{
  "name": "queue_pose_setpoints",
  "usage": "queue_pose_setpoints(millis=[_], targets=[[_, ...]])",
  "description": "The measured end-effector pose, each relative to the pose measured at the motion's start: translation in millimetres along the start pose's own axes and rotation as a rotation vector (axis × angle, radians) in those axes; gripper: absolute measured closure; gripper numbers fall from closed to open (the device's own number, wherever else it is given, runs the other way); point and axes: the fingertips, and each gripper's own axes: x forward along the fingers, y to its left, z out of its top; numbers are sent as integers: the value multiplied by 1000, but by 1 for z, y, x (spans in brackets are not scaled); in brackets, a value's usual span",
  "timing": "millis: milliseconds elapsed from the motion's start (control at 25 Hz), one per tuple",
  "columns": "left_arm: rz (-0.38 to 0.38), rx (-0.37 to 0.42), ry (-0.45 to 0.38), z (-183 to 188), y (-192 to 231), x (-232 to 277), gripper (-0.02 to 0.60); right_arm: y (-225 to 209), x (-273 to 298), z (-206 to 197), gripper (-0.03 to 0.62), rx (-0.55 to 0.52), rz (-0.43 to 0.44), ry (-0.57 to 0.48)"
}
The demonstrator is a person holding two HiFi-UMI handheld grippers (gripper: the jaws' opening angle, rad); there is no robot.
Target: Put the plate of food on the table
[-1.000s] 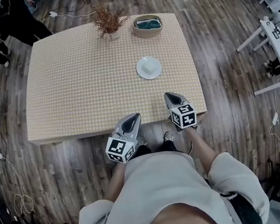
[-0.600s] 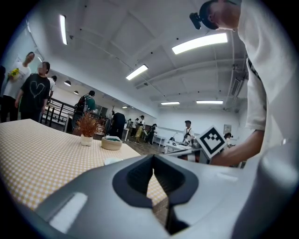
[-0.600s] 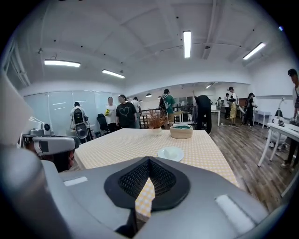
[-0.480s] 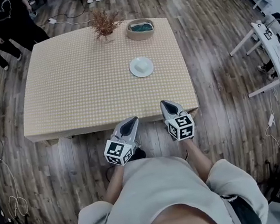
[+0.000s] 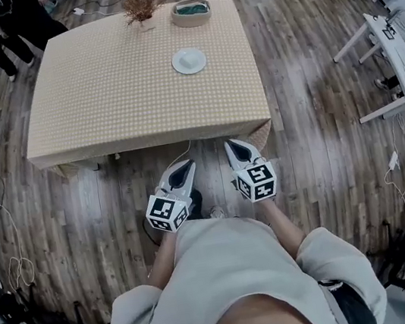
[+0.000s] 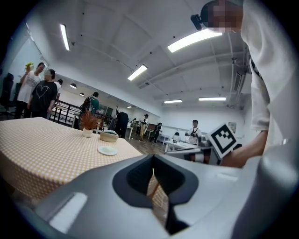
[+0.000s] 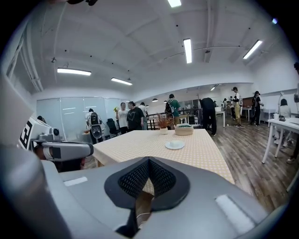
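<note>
Both of my claws are clenched with nothing between their jaws: my left claw and my right claw hang side by side over the wooden floor, just short of the near edge of the desk. The white plate lies flat on the desk's checked cloth, toward its far right part, well apart from both claws. A round bowl and a dried plant stand beyond it near the far edge.
</note>
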Motion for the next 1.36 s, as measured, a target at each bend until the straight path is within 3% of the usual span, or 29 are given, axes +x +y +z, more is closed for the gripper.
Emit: queue_pose_setpoints(millis=[600,840,1360], targets=[[5,8,-4,-23,-87,-39,572,25,-94,-38,599,-1,17,-31],[-6,19,2,-28,-97,-40,572,23,-109,-52,599,-7,1,-25],[-30,54,-12,-16,-107,-25,571,9,-108,-39,597,11,-3,-59]])
